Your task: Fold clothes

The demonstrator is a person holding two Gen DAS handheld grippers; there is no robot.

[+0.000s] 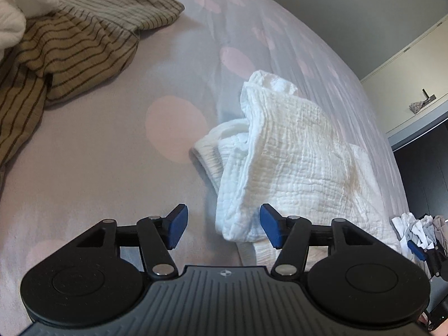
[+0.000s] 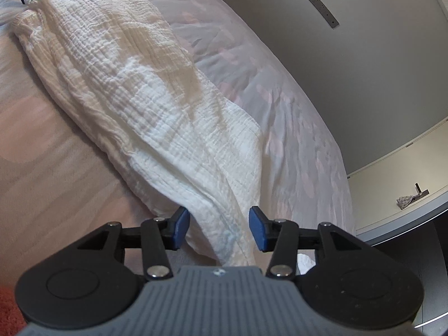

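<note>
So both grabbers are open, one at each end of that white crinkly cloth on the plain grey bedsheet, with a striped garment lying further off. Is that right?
Nearly. The bedsheet is not plain: the left wrist view shows pale pink spots on it. The rest holds: the left gripper and right gripper are open at opposite ends of the white cloth, and the striped garment lies further off.
</note>
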